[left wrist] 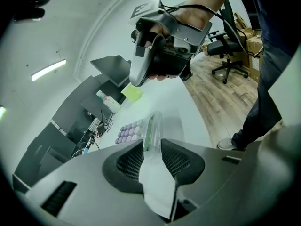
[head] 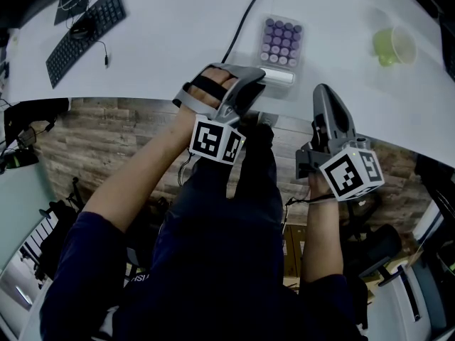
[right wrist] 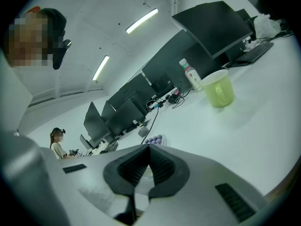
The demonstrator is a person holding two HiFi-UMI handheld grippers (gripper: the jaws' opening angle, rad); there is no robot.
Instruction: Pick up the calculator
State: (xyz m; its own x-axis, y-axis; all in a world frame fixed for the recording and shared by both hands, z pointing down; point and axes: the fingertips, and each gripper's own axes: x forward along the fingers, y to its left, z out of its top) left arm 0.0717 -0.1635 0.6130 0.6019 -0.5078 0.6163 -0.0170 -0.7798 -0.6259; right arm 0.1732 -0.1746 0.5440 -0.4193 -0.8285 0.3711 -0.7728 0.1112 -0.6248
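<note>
As left gripper grips, calculator lies between pads.

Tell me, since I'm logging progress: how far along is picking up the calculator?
Done: the left claw is at the calculator, and its pads look closed on the near end. In hand: that grip. Left: the lift, since the calculator seems to lie flat on the table. The right claw is shut and empty, off to the side.

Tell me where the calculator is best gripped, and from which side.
Grip the calculator by its near display end, coming from the front edge of the desk: it lies flat with that thin end at the edge. The left gripper is shut on it there.
</note>
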